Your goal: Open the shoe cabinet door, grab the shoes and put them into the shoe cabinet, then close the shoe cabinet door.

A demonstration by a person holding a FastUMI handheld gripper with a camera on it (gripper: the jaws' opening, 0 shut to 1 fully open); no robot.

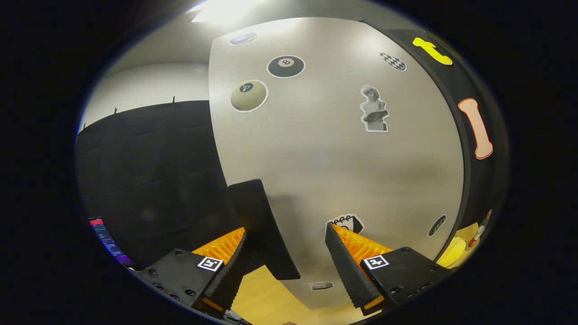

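Observation:
The shoe cabinet's grey door (334,149), dotted with stickers, stands close in front of me and rises well above the fingers. A black handle (259,216) juts from the door's left edge. My gripper (286,231) is open around that handle. The handle sits between the fingers, right by the left finger (235,262), while the right finger (345,257) stays a clear gap away in front of the door's face. Whether the left finger touches the handle cannot be told.
Black cloth wall (149,171) hangs to the left of the door's edge, with a lit screen (108,241) low beside it. Yellow wooden floor (266,293) lies below the door. A pale yellow object (454,250) lies low, past the door's right side.

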